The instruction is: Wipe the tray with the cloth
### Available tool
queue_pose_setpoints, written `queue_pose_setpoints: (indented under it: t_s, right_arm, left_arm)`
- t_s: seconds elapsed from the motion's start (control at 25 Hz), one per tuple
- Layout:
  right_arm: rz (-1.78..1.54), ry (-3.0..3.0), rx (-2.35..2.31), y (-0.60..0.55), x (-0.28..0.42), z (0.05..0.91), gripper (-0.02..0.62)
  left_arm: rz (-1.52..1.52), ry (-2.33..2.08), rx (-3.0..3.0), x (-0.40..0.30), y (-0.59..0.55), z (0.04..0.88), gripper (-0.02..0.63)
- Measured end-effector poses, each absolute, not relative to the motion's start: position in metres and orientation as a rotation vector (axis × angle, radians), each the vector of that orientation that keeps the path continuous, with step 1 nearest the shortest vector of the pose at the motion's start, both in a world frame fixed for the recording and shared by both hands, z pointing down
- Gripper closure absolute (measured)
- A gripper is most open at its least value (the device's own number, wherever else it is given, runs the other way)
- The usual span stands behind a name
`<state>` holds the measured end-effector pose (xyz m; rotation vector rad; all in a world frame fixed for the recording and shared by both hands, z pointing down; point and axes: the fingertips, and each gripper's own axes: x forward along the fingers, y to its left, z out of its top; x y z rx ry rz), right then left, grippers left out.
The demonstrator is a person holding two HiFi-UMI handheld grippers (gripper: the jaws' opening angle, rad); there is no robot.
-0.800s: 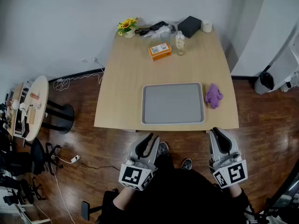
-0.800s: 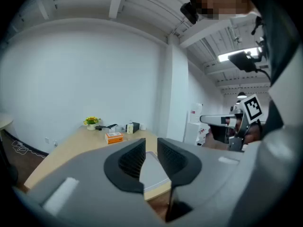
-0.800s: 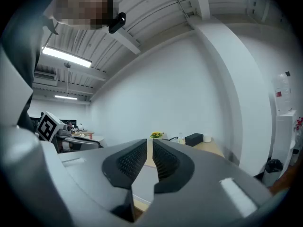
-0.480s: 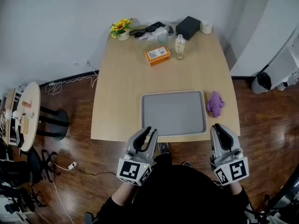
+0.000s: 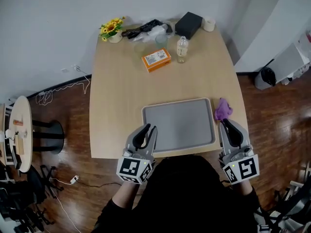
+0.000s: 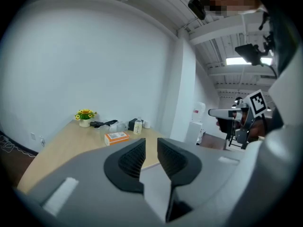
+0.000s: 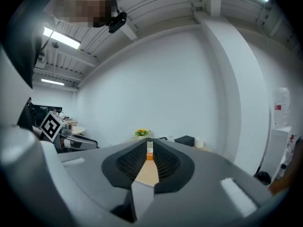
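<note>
The left tool (image 5: 148,129), jaws together and empty, is at the left edge of the tray (image 5: 179,125); the right tool (image 5: 226,124), also closed and empty, is near the purple cloth (image 5: 222,109).

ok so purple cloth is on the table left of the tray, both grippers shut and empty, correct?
One thing is off: the purple cloth lies on the table to the right of the tray, just ahead of the right gripper, as the head view shows. The rest holds: the left gripper and the right gripper are both shut and empty.
</note>
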<state>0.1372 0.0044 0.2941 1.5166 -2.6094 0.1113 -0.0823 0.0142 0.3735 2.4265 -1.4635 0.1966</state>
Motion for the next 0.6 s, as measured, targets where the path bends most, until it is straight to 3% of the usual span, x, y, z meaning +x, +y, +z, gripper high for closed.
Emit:
queue_pose_setpoints:
  t_s: [0.2,0.4,0.6]
  right_arm:
    - [0.234,-2.348,1.485,-0.053,0.213,0.402,0.533]
    - [0.369,-2.126,1.31,-0.088,0.265,0.513,0.394]
    - [0.492,-1.96,1.113,-0.092,0.279,0.598,0.218]
  left_arm:
    - [0.424,-1.477,2.177,-0.112,-0.002,0.469,0.533]
    - [0.637,-1.473,1.871,-0.148,0.009,0.573,0.387]
    - [0.685,-1.359,1.756,-0.151,0.021,0.618,0.362]
